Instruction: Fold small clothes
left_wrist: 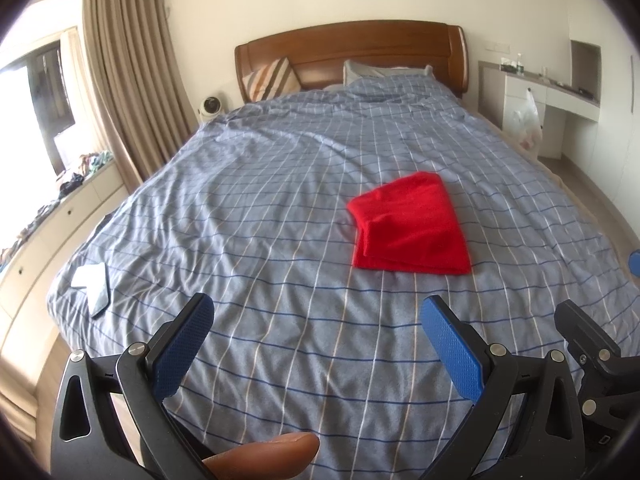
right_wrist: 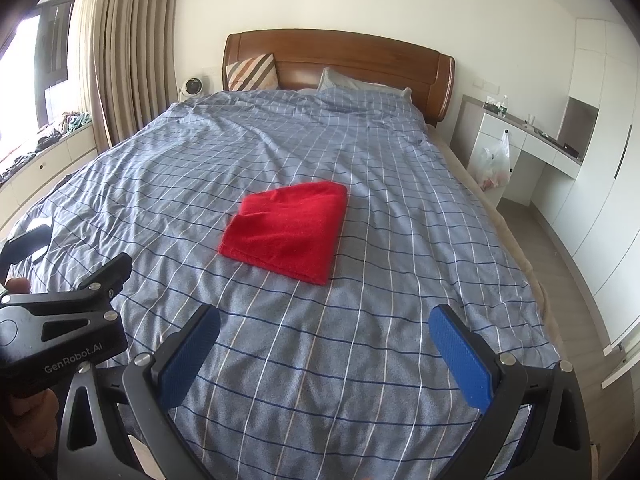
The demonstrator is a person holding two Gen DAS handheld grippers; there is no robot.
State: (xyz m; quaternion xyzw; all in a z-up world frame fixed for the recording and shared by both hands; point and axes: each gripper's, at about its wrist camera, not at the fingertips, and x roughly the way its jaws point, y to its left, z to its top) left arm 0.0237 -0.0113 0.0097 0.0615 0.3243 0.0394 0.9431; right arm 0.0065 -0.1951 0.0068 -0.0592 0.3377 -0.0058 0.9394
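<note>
A folded red fabric garment [left_wrist: 410,226] lies at frame centre on a bed with a blue-grey checked cover [left_wrist: 280,208]. Left tool [left_wrist: 316,340] and right tool [right_wrist: 325,346], blue-padded, hover wide open and empty at the bottom edge.

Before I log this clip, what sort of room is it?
A home bedroom, most likely. A bed with a checked cover fills the view, backed by a wooden headboard and pillows. Curtains hang at the left. A folded red cloth lies on the bed.
</note>
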